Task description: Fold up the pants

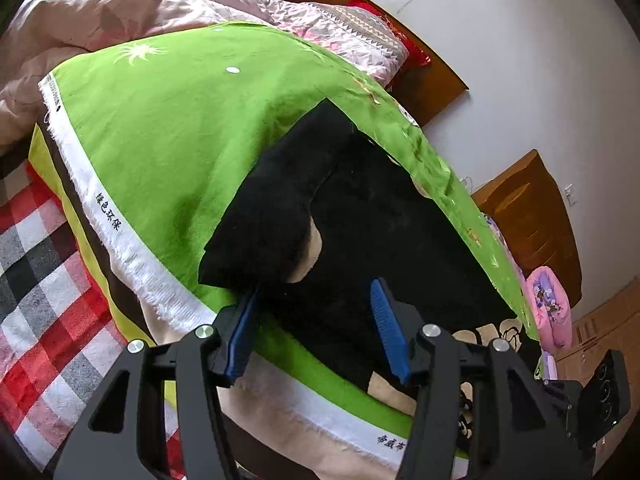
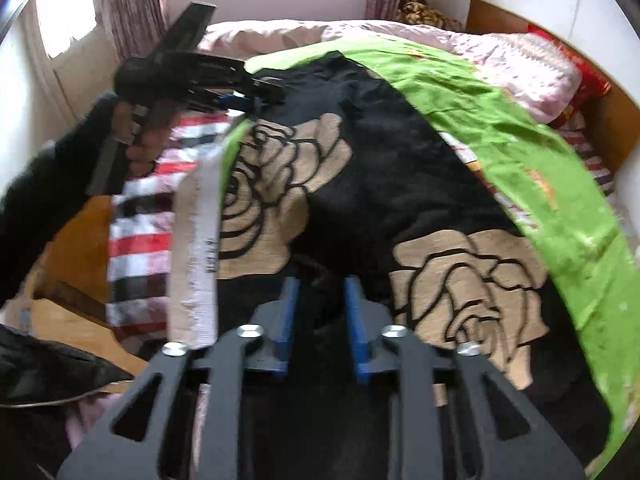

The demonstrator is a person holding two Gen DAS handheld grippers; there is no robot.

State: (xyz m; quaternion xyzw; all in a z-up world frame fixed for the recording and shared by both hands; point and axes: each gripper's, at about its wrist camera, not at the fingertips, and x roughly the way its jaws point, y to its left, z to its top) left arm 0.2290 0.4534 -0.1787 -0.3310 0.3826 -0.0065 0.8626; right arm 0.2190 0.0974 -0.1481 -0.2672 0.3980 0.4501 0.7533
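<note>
**Black pants, rose print, laid out on the green sheet**

Blue-padded fingers of the left gripper stand well apart, jaws wide; the left pad touches or slips under a turned-over black flap of the pants, the right pad hangs above the dark cloth; nothing is pinched between them, so I judge this claw to be set for a grab at the flap's edge rather than holding it; seen from the right wrist, the same tool sits at the far left edge of the garment, gripped by a bare hand in a dark sleeve.

Right gripper has its pads spread with a clear gap, poised low over the near end of the pants; whether the tips rest on the cloth I cannot tell, the view being blurred; no fabric shows between the pads.

Outward from both claws: the pants lie flat on a green sheet, which covers a red and white checked blanket on the bed; tan roses mark the black fabric; a pink quilt is heaped beyond.

Long axis, in the right wrist view, runs from the near edge by the right claw away toward the far left; which end is the waist I cannot tell; one claw at each end suits bringing one end over to the other.
</note>
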